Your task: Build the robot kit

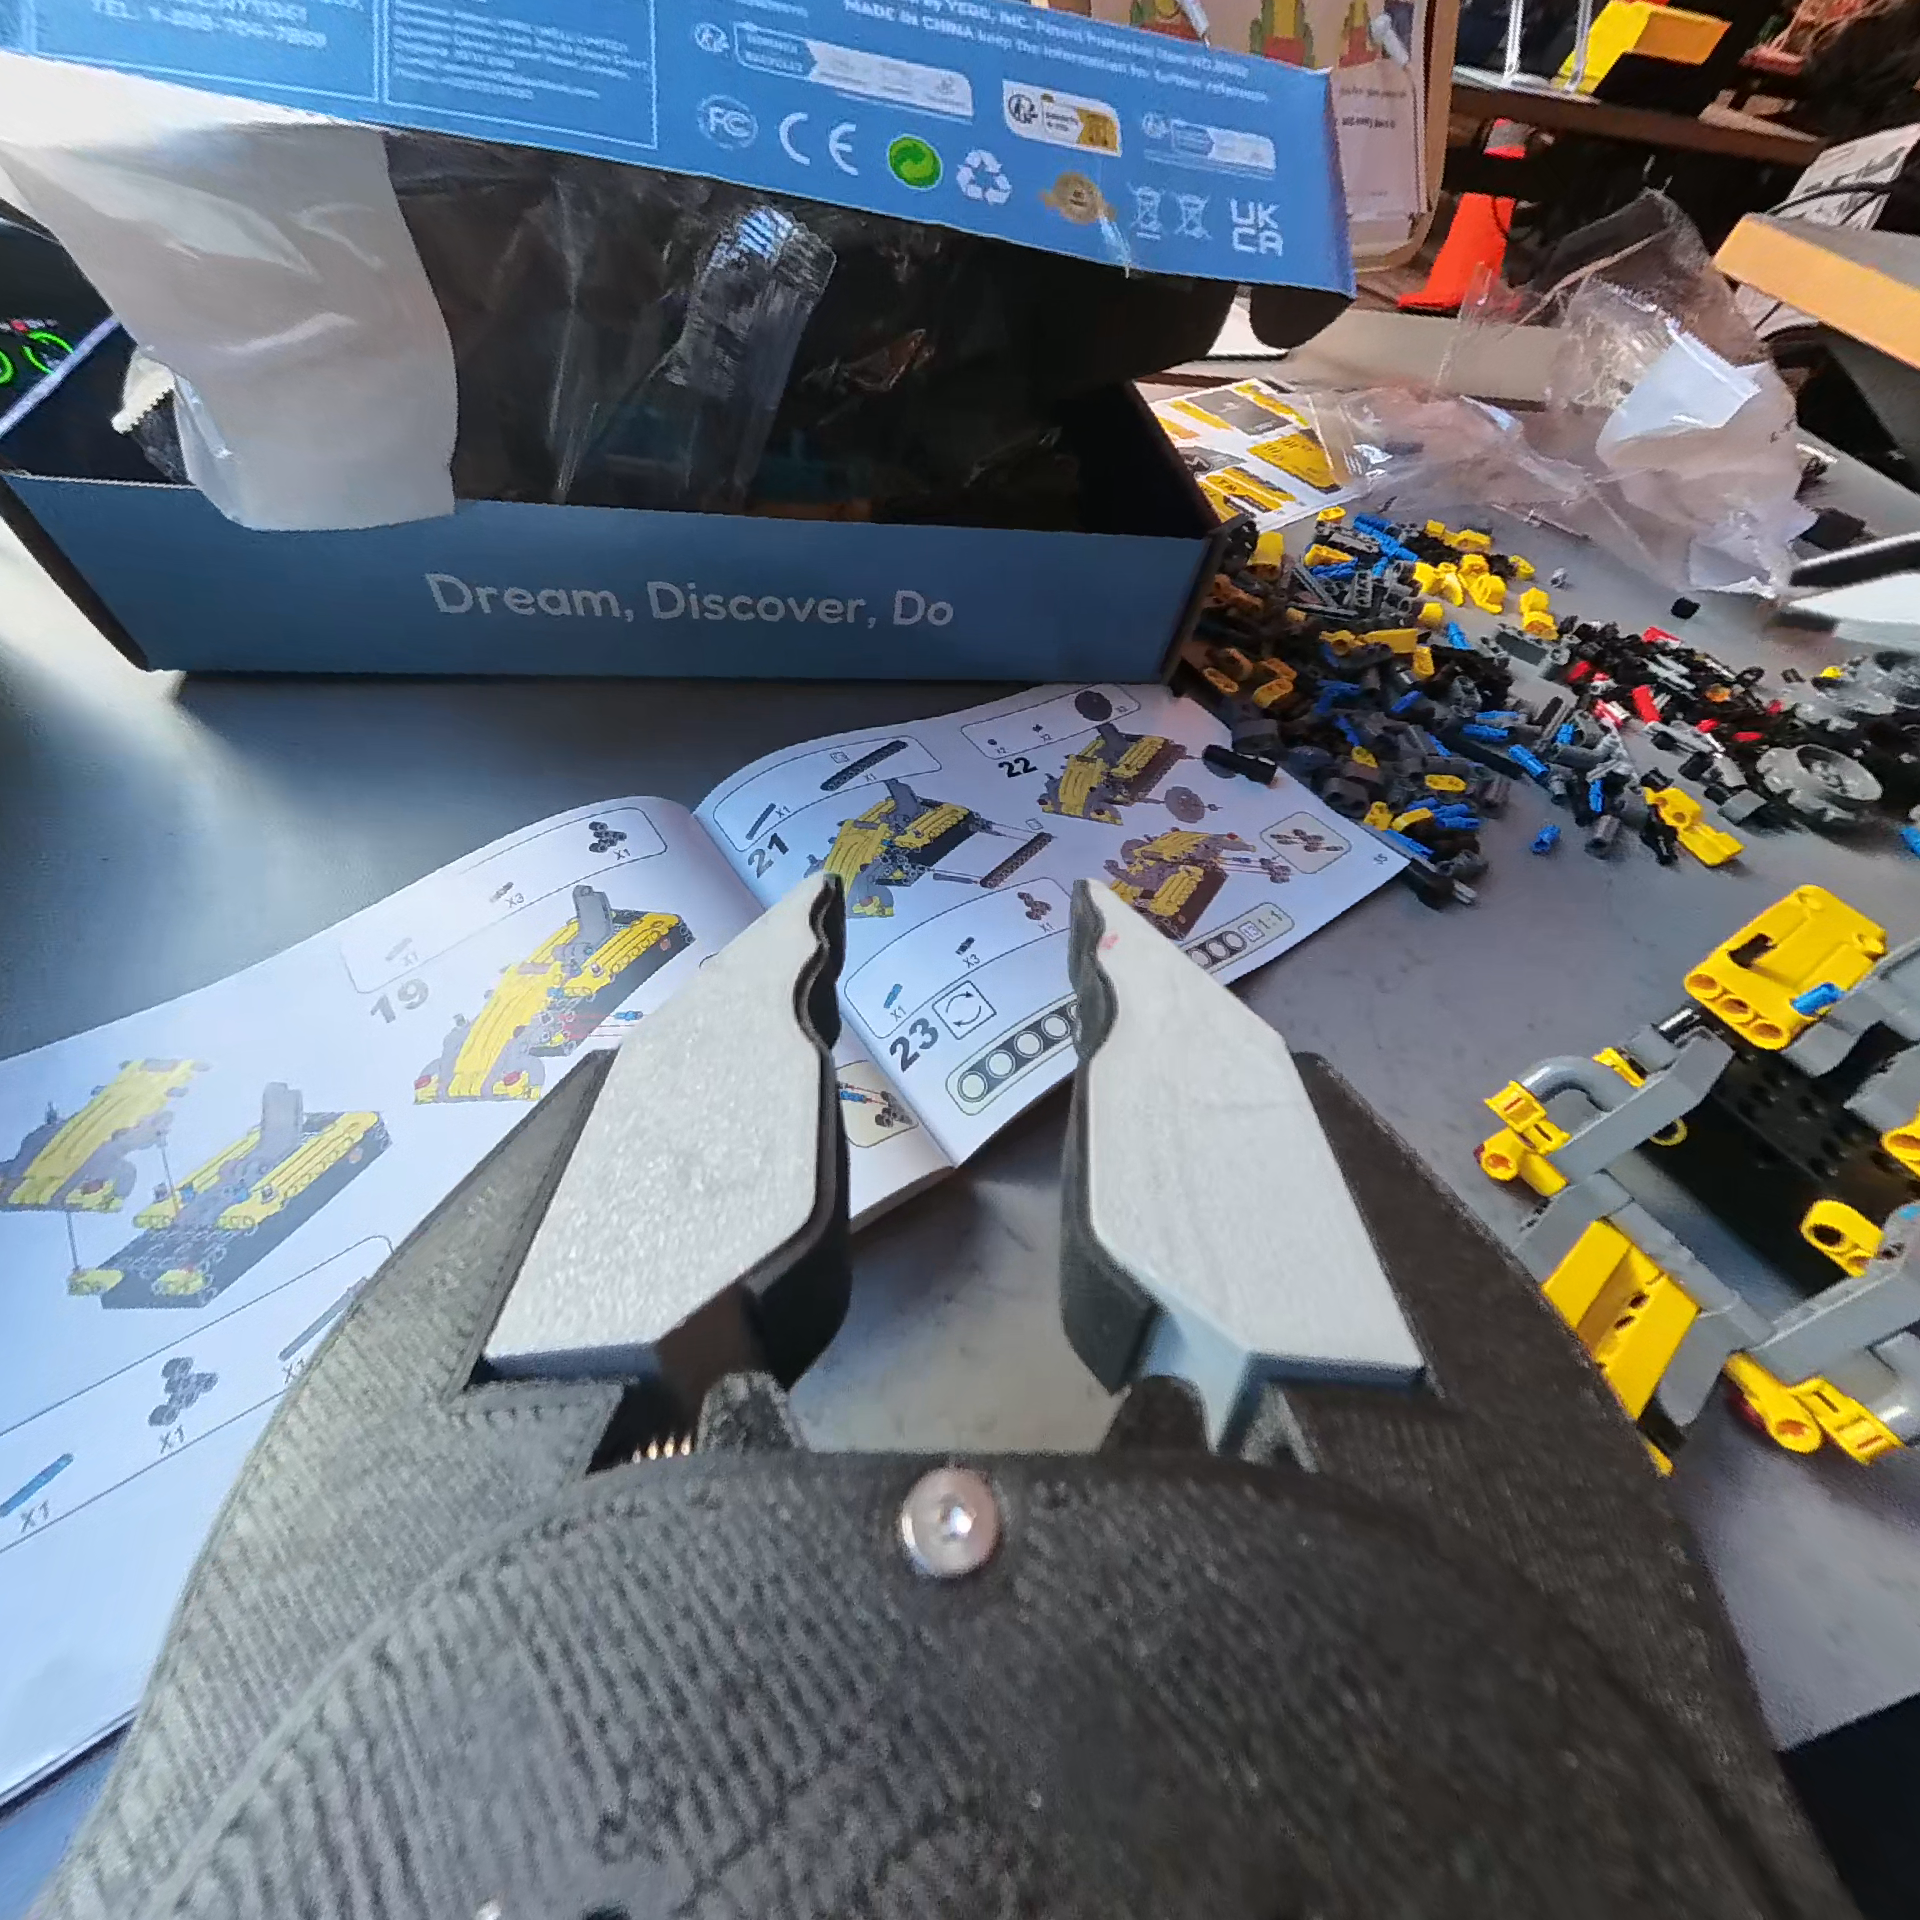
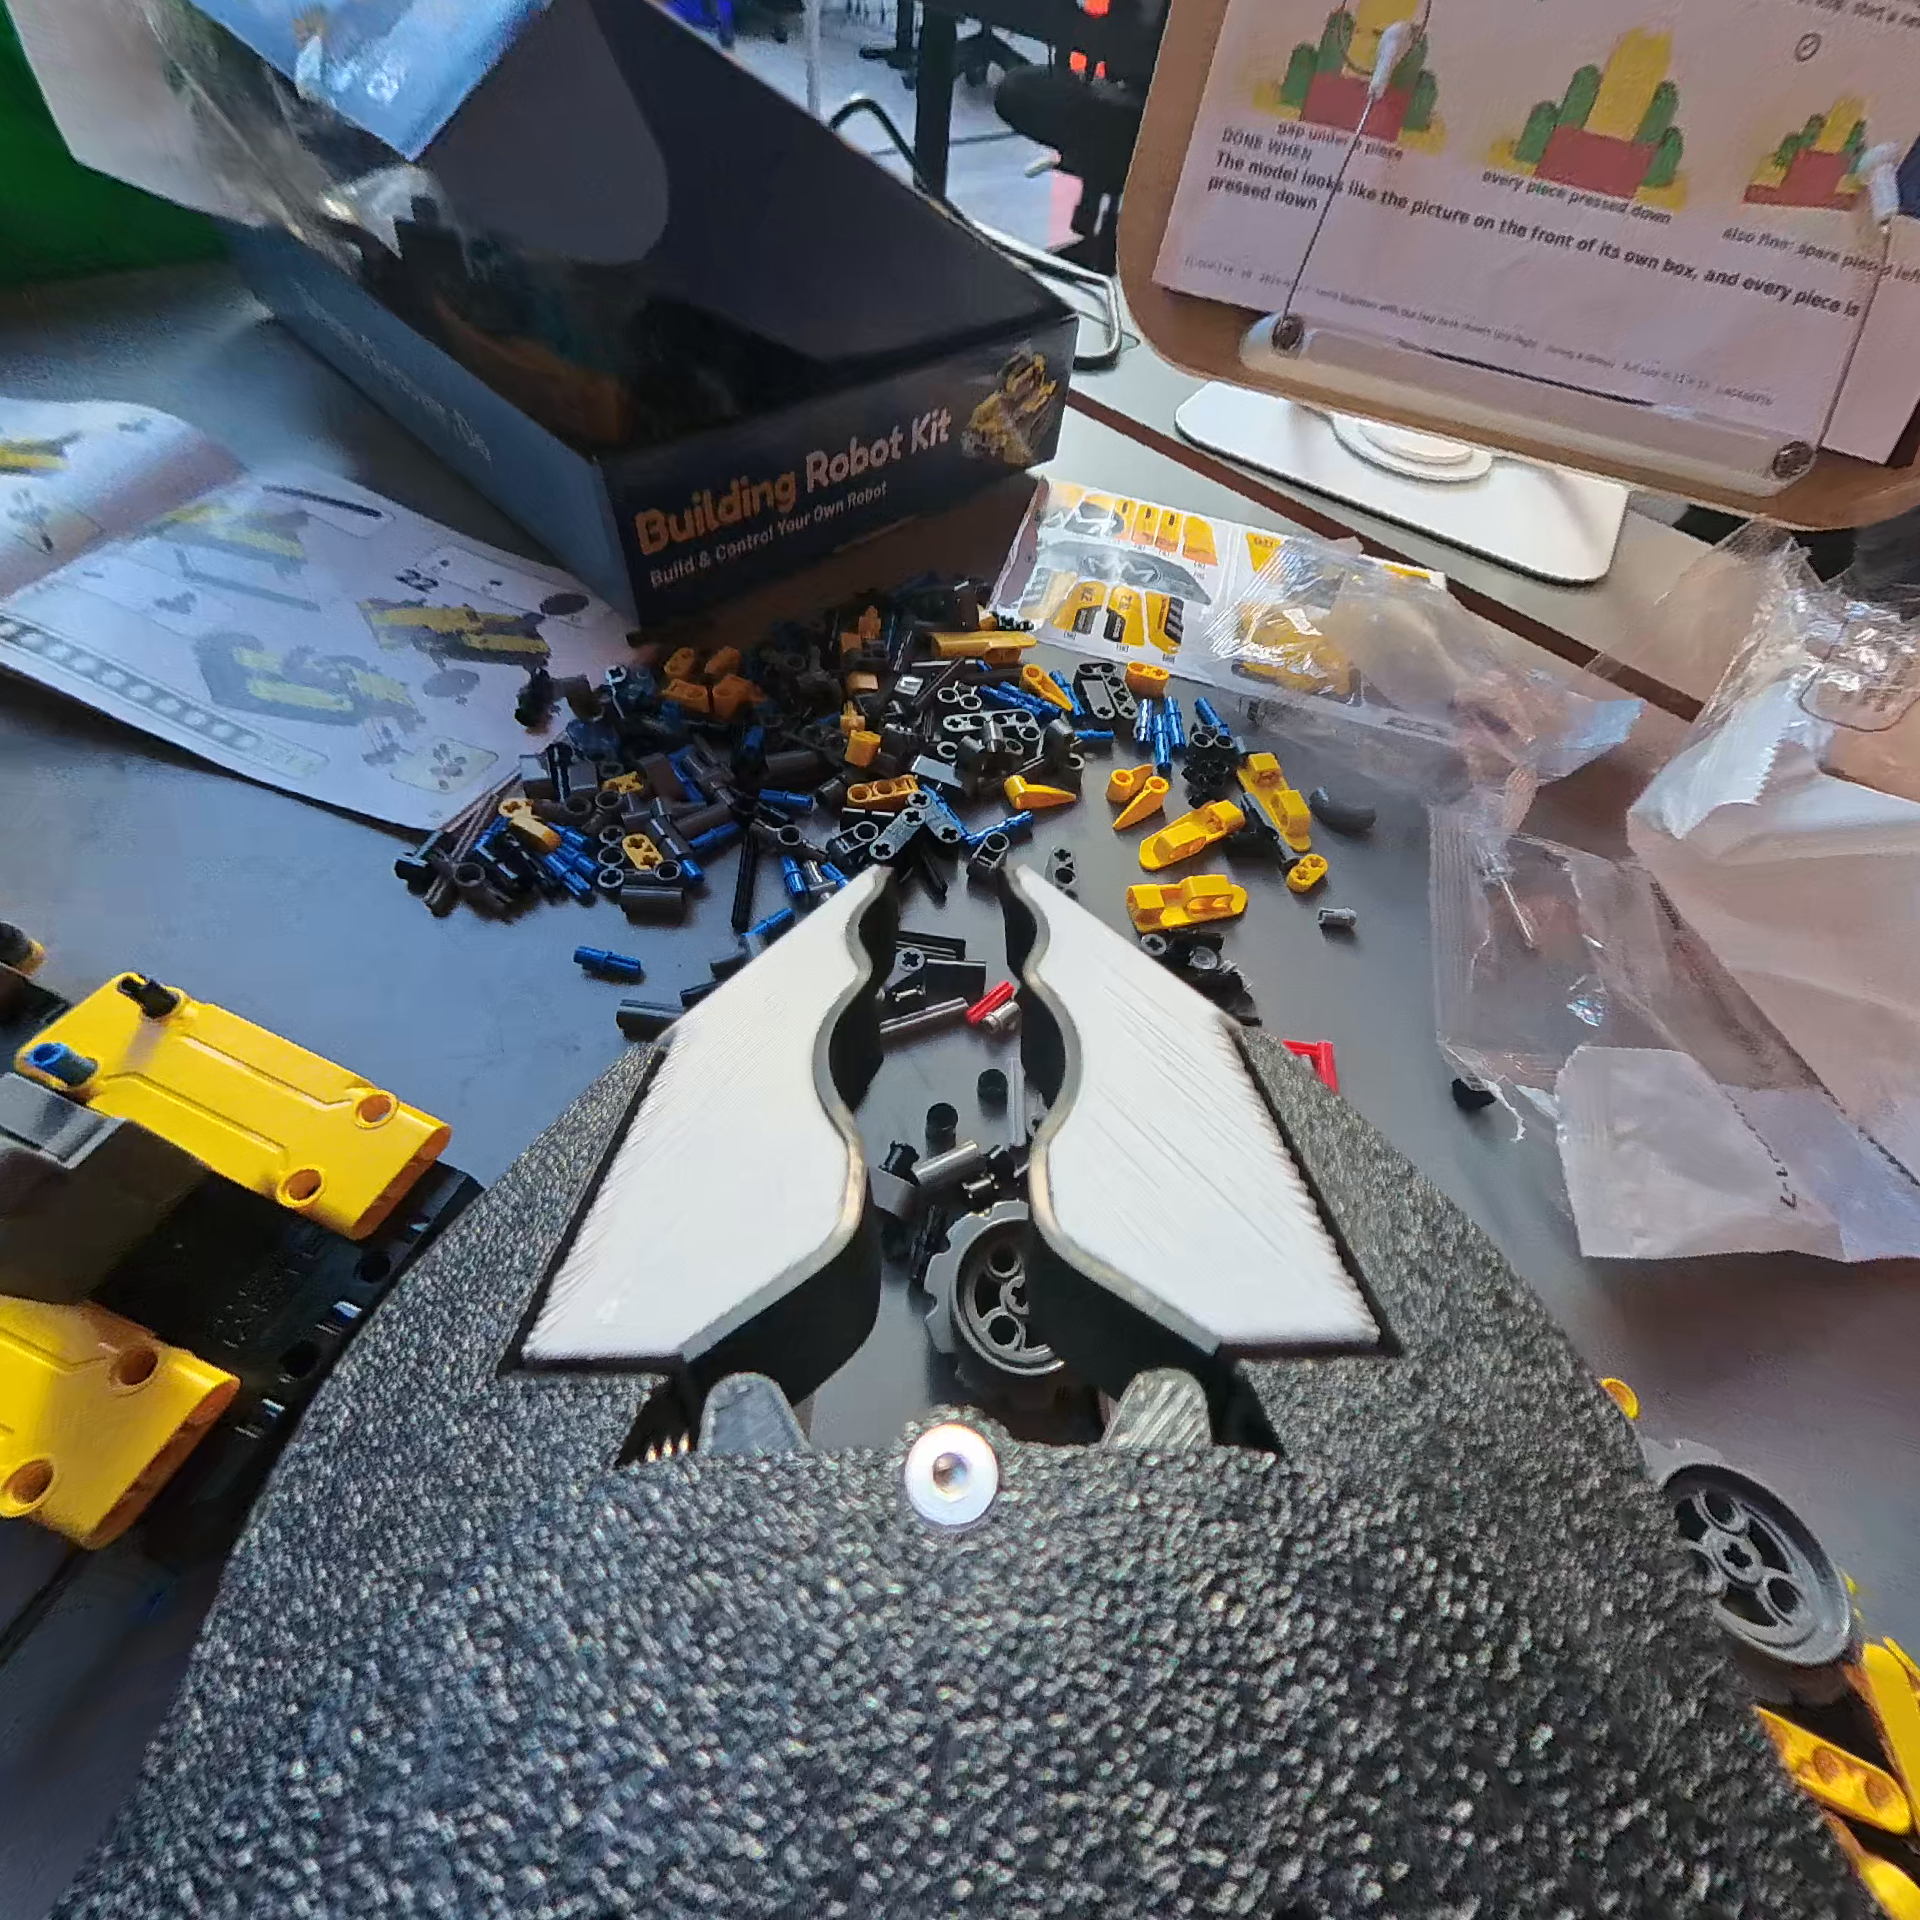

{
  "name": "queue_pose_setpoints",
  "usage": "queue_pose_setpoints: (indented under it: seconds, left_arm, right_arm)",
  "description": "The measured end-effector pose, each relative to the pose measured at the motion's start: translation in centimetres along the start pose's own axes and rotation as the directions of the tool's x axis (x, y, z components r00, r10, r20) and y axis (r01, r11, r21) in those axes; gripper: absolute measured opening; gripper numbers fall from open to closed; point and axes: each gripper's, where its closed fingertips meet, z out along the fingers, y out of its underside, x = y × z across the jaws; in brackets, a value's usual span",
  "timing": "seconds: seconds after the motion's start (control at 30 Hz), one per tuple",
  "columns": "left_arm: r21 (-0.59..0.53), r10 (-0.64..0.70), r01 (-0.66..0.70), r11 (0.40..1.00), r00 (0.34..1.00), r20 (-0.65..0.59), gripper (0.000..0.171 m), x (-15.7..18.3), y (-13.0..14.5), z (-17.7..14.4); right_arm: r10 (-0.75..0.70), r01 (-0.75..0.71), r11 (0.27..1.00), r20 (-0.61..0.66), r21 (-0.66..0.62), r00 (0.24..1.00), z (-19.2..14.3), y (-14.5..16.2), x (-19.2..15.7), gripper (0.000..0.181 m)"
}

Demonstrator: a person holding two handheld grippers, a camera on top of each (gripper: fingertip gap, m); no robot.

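Observation:
My left gripper (image 1: pixel 951 899) is open and empty, hovering over the open instruction booklet (image 1: pixel 436 1039) on the grey table. A half-built yellow, grey and black model (image 1: pixel 1704 1174) sits to its right. My right gripper (image 2: pixel 948 883) is open and empty, just above a heap of small black, blue and yellow building parts (image 2: pixel 831 769). Loose black pins and a red pin (image 2: pixel 987 1003) lie between its fingers, and a grey wheel (image 2: pixel 992 1304) lies under their base. The model (image 2: pixel 208 1174) also shows at the left of the right wrist view.
An open blue and black kit box (image 1: pixel 665 592) stands behind the booklet, also in the right wrist view (image 2: pixel 790 478). Torn clear plastic bags (image 2: pixel 1714 935), a sticker sheet (image 2: pixel 1132 582) and a stand holding a printed sheet (image 2: pixel 1507 208) are at the right. Another wheel (image 2: pixel 1756 1569) lies at the lower right.

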Motion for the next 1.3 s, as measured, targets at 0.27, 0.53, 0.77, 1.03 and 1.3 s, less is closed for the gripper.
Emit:
queue_pose_setpoints:
  seconds: [0.27,0.53,0.77,1.03,1.3]
  left_arm:
    - [-0.03,0.093,-0.092,0.995,0.995,0.034,0.04,0.6,0.3,0.5]
    - [-0.014,0.09,-0.089,0.996,0.996,0.027,0.038,0.7,0.1,0.4]
    - [-0.045,0.103,-0.101,0.994,0.994,0.03,0.038,0.7,0.5,0.7]
    - [-0.139,0.1,-0.092,0.986,0.994,0.054,0.045,0.2,1.2,1.5]
    - [-0.151,0.452,-0.433,0.889,0.883,0.13,0.057,-0.4,-8.6,4.8]
  right_arm:
    - [-0.012,0.011,0.999,0.019,0.032,1.0,-0.2,-0.7,-0.7,0.019]
    - [0.036,-0.02,0.992,-0.13,0.122,0.991,-2.3,-2.0,3.0,0.008]
    - [0.007,0.006,0.995,-0.133,0.099,0.991,-6.8,-4.5,7.2,0.0]
    - [0.108,-0.086,0.98,-0.116,0.18,0.987,-9.2,-7.0,14.8,0.006]
    - [0.212,-0.168,0.928,-0.099,0.333,0.972,-9.2,-5.8,15.7,0.017]
